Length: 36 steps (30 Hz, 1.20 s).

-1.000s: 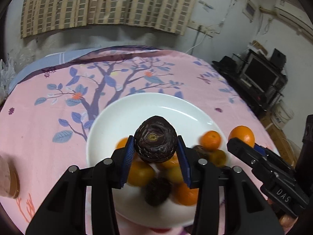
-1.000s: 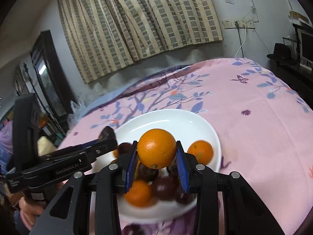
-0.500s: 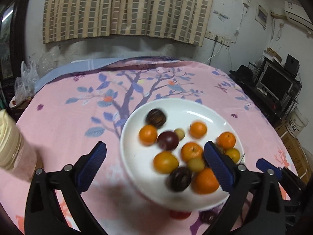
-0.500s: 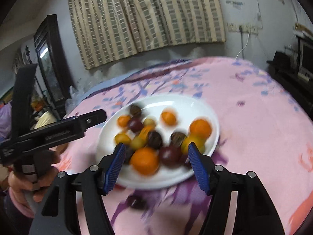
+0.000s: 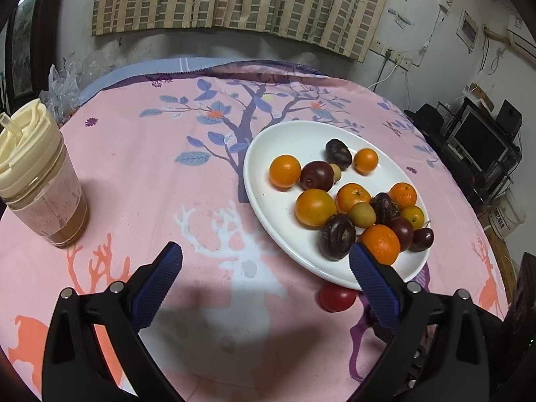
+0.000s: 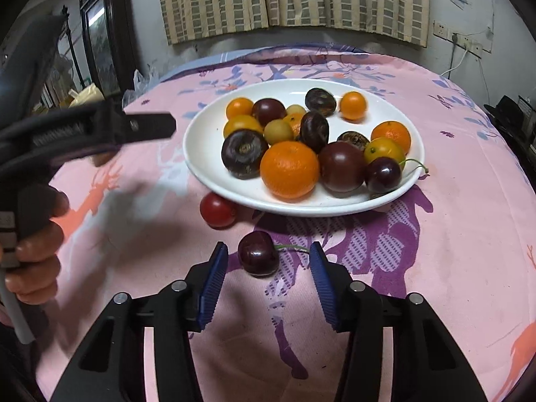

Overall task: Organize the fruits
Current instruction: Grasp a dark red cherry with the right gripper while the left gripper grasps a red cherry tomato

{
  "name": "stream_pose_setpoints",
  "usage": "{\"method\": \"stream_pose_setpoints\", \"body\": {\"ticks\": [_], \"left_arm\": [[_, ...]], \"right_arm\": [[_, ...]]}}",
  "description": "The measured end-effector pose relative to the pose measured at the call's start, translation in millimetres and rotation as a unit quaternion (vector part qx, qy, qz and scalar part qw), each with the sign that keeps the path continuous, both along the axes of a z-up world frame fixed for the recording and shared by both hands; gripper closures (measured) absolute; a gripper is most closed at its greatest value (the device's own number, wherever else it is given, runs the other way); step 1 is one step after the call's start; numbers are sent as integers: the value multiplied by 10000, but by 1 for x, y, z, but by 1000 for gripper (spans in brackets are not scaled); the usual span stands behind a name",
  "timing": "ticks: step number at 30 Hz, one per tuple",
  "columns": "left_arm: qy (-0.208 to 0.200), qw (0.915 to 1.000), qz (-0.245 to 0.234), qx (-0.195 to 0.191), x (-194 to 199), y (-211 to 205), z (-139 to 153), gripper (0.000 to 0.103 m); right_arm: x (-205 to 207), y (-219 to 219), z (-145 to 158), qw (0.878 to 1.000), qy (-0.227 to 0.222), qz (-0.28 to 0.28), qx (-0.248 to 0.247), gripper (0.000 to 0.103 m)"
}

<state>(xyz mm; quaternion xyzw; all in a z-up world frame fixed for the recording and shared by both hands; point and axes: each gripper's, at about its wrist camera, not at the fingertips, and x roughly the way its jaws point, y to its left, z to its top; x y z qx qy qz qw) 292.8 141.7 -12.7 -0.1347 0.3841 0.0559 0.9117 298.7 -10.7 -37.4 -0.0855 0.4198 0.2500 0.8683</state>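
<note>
Both tools found released and empty. Right tool (image 6: 266, 273) held low over the counter (image 6: 452, 251), blue pads spread wide, with a loose dark cherry (image 6: 258, 257) lying just ahead of the tips and slightly toward the left pad, roughly centred in the gap but not touched by either pad. Cherry stem (image 6: 291, 247) seen running toward the right pad, nearly crosswise to the tool's forward line; fruit body itself round, so no long axis to align on. Second stray, a red cherry tomato (image 6: 217, 210), noted farther ahead and to the left, just beside the near rim of the white plate (image 6: 201, 154). Left tool (image 5: 264, 278) also spread wide, aimed mostly at bare cloth, tomato (image 5: 336, 296) lying ahead near its right pad, partly under the plate rim. Plate already loaded with oranges, dark plums, small yellow fruit and one stemmed cherry at the near right edge. Lidded drink cup (image 5: 40, 181) standing well off to the left tool's left. Judged: right tool nearer the cherry, likely needing only a short advance and closure; light squeeze advisable, fruit soft and prone to roll.
</note>
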Motion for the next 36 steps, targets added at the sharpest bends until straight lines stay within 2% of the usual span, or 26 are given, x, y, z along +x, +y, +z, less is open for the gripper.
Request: {"method": "stream_pose_setpoints", "body": {"ticks": [12, 16, 22, 26, 28, 29, 30, 32, 36], "left_arm": [[52, 9999, -38, 97, 0, -5, -1, 5], [77, 9999, -13, 106, 1, -4, -2, 5], [180, 9998, -63, 74, 3, -1, -4, 5], [237, 9978, -596, 156, -13, -12, -11, 6], [234, 9952, -917, 253, -20, -26, -16, 23], [269, 9927, -1136, 319, -20, -36, -19, 36], [308, 9905, -1291, 371, -19, -44, -22, 42], [370, 9849, -1589, 572, -14, -61, -29, 48], [377, 9793, -1796, 852, -4, -83, -37, 48]], "right_arm": [[-2, 8, -8, 9997, -11, 129, -190, 57], [0, 9, -9, 9997, 48, 187, -179, 74], [1, -4, 0, 9999, 20, 89, 147, 76], [2, -28, 16, 9971, 2, -164, 744, 76], [2, -39, 21, 9950, -11, -334, 939, 76], [2, -43, 22, 9942, -17, -404, 998, 76], [3, -46, 23, 9936, -13, -445, 1034, 76], [5, -46, 24, 9933, -10, -465, 1054, 76], [3, -45, 25, 9935, -67, -416, 1059, 76]]}}
